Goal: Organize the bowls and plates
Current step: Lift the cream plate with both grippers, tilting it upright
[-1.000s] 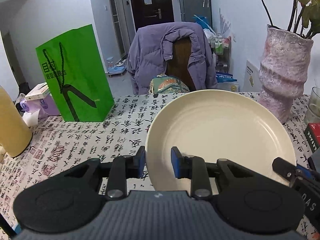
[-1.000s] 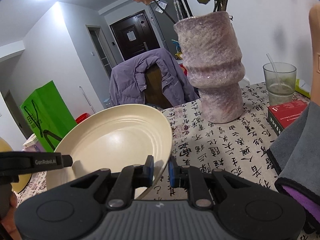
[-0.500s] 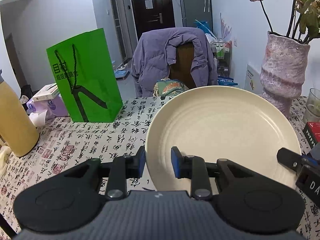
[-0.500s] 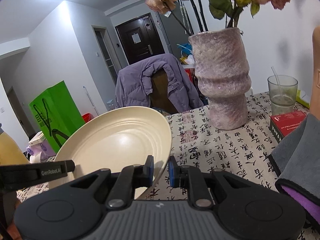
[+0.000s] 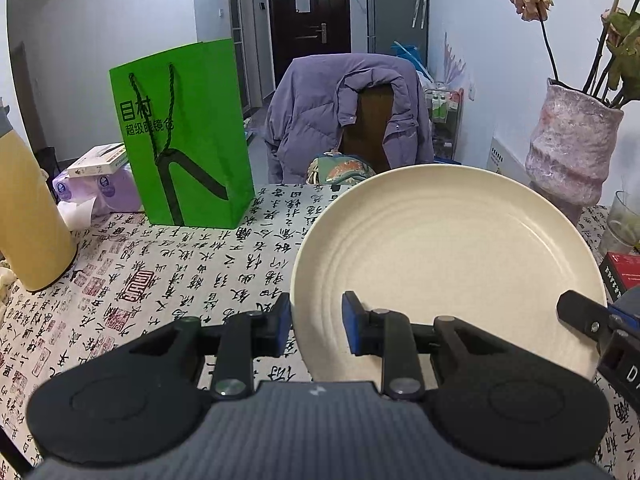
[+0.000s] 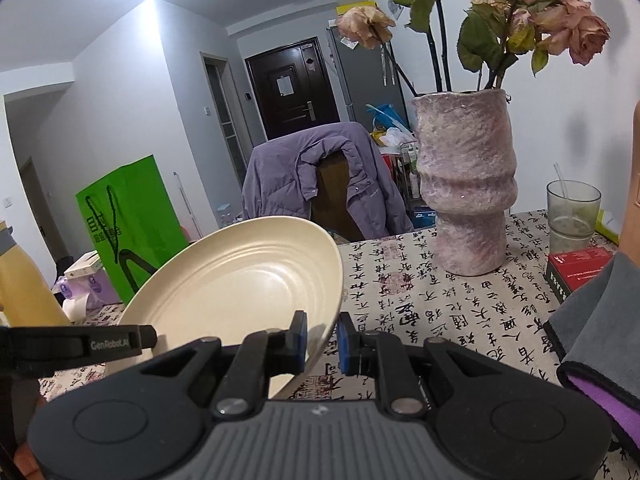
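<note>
The round cream plate (image 5: pixel 448 264) tips up toward twelve o'clock. The left gripper (image 5: pixel 316 328) and right gripper (image 6: pixel 322 340) both pinch its rim, pointing down a little.

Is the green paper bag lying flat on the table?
No, the green bag stands upright on the table, left of the cream plate.

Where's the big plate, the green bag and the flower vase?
plate (image 5: pixel 448 248), left wrist view, middle of its cream face
green bag (image 5: pixel 188 136), left wrist view, its front panel
vase (image 6: pixel 466 184), right wrist view, its pink body
</note>
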Motion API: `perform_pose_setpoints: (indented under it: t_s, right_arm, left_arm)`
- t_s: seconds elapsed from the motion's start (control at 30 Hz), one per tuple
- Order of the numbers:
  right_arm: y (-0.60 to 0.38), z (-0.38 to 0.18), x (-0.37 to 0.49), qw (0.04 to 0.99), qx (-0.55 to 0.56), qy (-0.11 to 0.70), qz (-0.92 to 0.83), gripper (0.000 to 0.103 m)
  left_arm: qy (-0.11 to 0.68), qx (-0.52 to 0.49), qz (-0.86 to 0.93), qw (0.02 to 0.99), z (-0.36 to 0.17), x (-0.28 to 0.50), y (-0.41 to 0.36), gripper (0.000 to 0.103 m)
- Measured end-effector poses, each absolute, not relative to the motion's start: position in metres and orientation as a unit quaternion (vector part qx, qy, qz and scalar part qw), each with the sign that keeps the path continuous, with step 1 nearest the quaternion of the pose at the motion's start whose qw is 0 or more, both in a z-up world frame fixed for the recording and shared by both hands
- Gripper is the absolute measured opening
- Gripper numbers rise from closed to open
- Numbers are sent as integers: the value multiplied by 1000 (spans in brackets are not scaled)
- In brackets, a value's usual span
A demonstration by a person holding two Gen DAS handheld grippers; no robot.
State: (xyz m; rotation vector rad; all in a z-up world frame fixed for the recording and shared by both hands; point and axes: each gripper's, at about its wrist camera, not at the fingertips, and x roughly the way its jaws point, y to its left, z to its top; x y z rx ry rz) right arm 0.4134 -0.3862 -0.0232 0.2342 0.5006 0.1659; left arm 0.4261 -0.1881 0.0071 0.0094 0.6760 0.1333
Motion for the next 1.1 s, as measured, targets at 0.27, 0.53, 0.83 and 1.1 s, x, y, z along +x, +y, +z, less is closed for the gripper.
perform_pose_setpoints:
  t_s: [0.27, 0.53, 0.83, 1.1]
  right_arm:
    - [-383, -16, 402, 959, 117, 247, 80, 15]
    - [-377, -9, 381, 959, 118, 245, 83, 15]
    - [-374, 0, 354, 960, 122, 238, 84, 15]
    - [-370, 7, 333, 961, 124, 232, 84, 15]
  left_arm:
    - [324, 7, 61, 944, 15, 412, -184, 27]
    - [322, 6, 62, 945, 23, 391, -178, 27]
    - [310, 9, 58, 949, 34, 362, -173, 27]
    - [305, 7, 56, 951, 41, 341, -169, 27]
